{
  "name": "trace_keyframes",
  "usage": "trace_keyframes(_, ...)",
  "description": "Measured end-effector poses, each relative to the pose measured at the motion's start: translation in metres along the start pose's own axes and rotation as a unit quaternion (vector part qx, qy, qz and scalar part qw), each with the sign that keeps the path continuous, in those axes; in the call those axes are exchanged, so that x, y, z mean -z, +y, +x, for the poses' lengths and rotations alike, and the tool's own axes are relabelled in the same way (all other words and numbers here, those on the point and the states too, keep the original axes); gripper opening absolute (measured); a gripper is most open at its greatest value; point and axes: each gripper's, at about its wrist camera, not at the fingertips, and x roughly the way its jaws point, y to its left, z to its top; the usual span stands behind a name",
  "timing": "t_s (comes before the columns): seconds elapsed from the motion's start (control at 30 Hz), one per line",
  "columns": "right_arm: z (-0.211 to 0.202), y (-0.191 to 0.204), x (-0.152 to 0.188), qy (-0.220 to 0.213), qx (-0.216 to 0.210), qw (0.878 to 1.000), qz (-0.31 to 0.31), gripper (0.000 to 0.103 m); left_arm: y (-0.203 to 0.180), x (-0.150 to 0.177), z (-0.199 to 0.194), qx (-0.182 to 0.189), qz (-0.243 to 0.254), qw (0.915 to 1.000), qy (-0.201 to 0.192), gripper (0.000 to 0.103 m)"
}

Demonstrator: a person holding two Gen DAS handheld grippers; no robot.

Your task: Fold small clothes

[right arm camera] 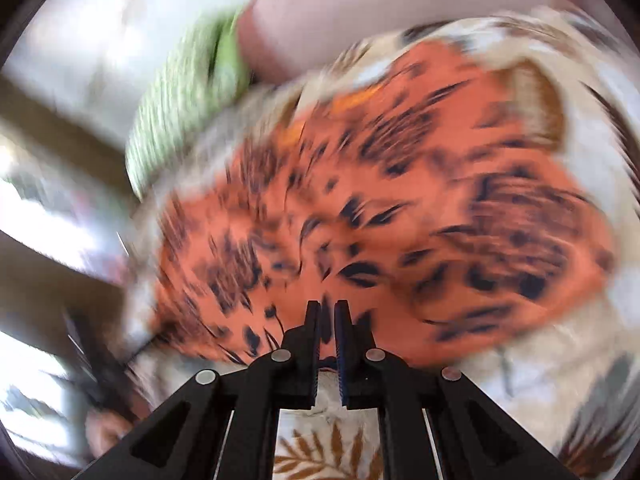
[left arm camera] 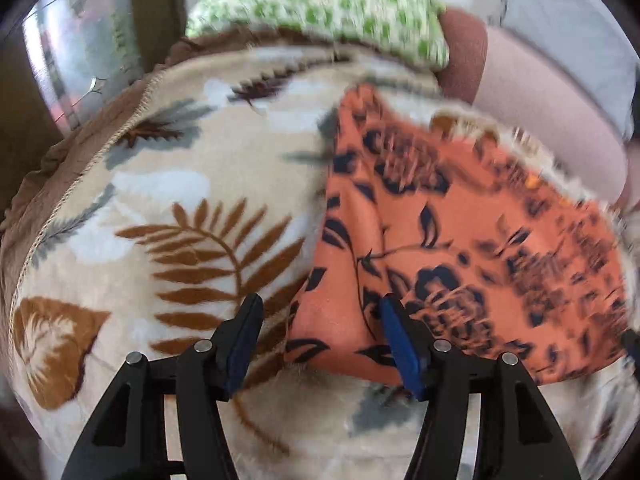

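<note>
An orange garment with a dark floral print (left arm camera: 460, 240) lies spread on a cream leaf-patterned blanket (left arm camera: 180, 208). My left gripper (left arm camera: 320, 320) is open, its jaws wide apart over the garment's near left corner, and holds nothing. In the right wrist view, which is heavily blurred, the same orange garment (right arm camera: 380, 220) fills the middle. My right gripper (right arm camera: 327, 312) is shut on the garment's near edge, with cloth pinched between the blue pads.
A green-and-white checked pillow (left arm camera: 328, 4) lies at the back of the blanket, beside a pink cushion (left arm camera: 540, 120) and a grey one (left arm camera: 568, 20). A brown sheet edge (left arm camera: 60, 160) runs along the blanket's left side. A window (left arm camera: 68, 48) is at far left.
</note>
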Motion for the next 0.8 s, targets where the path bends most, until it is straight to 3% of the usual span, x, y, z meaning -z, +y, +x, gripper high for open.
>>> trace_keyframes(0.03,-0.018,-0.018,0.002,-0.029,-0.016,0.999,0.038,0.014,0.001,0.001,-0.01,0.007,-0.002,0.9998,-0.016,0.063)
trace_keyframes(0.07,-0.029,-0.03,0.003,-0.046,-0.02,0.997,0.06,0.028,0.001,0.002,-0.015,0.01,-0.002,0.9997,-0.023,0.063)
trace_keyframes(0.1,-0.041,-0.043,0.004,-0.067,-0.023,0.994,0.088,0.057,0.002,0.005,-0.02,0.015,-0.01,0.9996,-0.022,0.063)
trace_keyframes(0.13,-0.048,-0.051,0.003,-0.082,-0.026,0.99,0.109,0.076,0.005,0.009,-0.022,0.021,-0.022,0.9994,-0.014,0.063)
trace_keyframes(0.17,-0.054,-0.057,0.004,-0.094,-0.029,0.987,0.129,0.088,0.007,0.014,-0.021,0.033,-0.037,0.9988,-0.002,0.063)
trace_keyframes(0.23,-0.058,-0.057,0.006,-0.103,-0.044,0.984,0.141,0.087,0.012,0.03,-0.017,0.076,-0.076,0.9938,0.032,0.063)
trace_keyframes(0.33,-0.048,-0.042,0.01,-0.079,-0.051,0.987,0.128,0.087,0.01,0.047,-0.009,0.144,-0.111,0.9809,0.07,0.064)
trace_keyframes(0.4,-0.033,-0.035,0.013,-0.054,-0.058,0.989,0.128,0.087,0.002,0.05,-0.003,0.17,-0.113,0.9753,0.085,0.072)
trace_keyframes(0.53,-0.011,-0.047,0.024,-0.021,-0.07,0.982,0.174,0.087,-0.002,0.044,0.009,0.187,-0.13,0.9709,0.075,0.08)
trace_keyframes(0.8,-0.008,-0.107,0.026,-0.06,-0.091,0.952,0.285,0.084,0.001,0.019,0.04,0.262,-0.207,0.9412,0.053,0.08)
